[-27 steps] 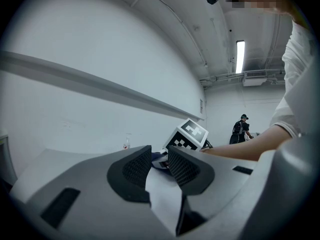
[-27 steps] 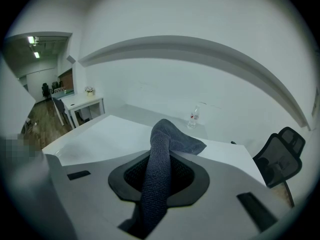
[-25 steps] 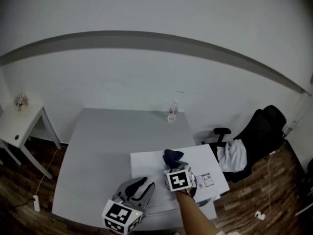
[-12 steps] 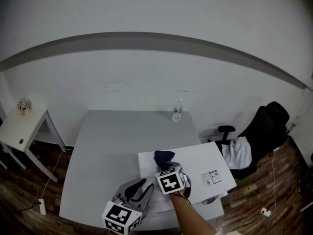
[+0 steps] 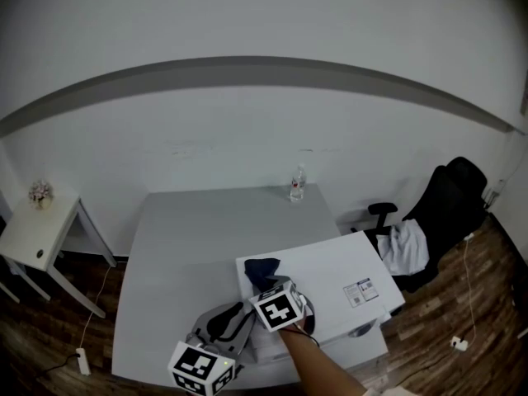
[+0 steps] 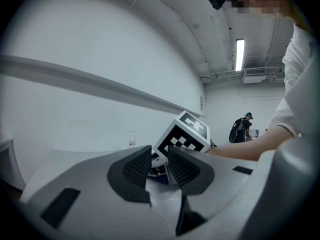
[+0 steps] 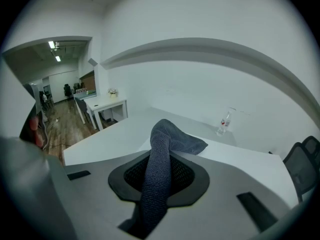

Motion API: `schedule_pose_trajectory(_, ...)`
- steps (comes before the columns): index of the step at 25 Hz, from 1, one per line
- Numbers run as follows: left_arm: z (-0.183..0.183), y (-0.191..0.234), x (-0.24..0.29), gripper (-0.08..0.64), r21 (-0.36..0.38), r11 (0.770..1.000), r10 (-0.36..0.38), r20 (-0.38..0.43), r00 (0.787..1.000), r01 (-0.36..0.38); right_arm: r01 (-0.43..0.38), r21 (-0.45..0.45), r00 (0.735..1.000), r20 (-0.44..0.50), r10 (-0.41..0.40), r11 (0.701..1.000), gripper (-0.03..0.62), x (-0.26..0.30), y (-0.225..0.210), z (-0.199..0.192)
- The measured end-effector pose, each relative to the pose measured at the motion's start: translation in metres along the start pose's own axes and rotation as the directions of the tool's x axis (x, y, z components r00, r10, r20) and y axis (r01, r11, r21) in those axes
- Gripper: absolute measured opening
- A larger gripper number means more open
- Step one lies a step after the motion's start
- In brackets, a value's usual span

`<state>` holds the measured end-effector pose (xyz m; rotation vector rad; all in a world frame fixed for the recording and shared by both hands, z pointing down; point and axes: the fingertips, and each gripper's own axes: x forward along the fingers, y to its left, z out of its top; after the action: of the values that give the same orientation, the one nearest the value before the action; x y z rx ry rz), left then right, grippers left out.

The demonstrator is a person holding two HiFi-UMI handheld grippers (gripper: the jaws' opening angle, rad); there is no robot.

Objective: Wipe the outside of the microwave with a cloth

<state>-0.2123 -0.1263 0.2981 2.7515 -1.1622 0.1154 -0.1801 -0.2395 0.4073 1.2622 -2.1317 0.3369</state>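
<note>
Cloth, pinched in right gripper, has been swept toward 9 o'clock: microwave top is being wiped. Left gripper is held slightly parted.

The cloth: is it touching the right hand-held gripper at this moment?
Touching. The right gripper view shows the dark cloth clamped between the closed jaws of the right hand-held gripper, with its free end draped forward beyond them.

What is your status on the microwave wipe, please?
Left gripper open, empty. Right gripper shut on cloth. Cloth's free end on microwave top, near its left edge. Nothing in the way there.
</note>
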Motion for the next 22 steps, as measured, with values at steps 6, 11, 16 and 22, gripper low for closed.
schedule_pose_trajectory(6, 0.008, 0.011, -0.009, 0.103, 0.004, 1.0, 0.025, 0.009, 1.0, -0.025, -0.183, 0.048, 0.983, -0.016, 0.184, 0.982, 0.074, -0.004, 0.033, 0.002)
schedule_pose_trajectory(11, 0.009, 0.021, -0.011, 0.103, -0.011, 0.998, 0.055, 0.013, 0.998, -0.055, -0.424, 0.095, 0.9, -0.063, 0.431, 0.901, 0.074, -0.022, 0.072, -0.01)
schedule_pose_trajectory(16, 0.009, 0.011, -0.001, 0.103, -0.003, 0.999, 0.033, 0.011, 0.999, -0.033, -0.673, 0.212, 0.73, 0.037, 0.683, 0.708, 0.074, -0.075, 0.099, -0.025)
schedule_pose_trajectory(22, 0.011, -0.009, 0.018, 0.103, -0.009, 1.0, -0.016, 0.01, 1.0, 0.017, -0.671, 0.295, 0.74, 0.217, 0.637, 0.68, 0.074, -0.142, 0.033, -0.047)
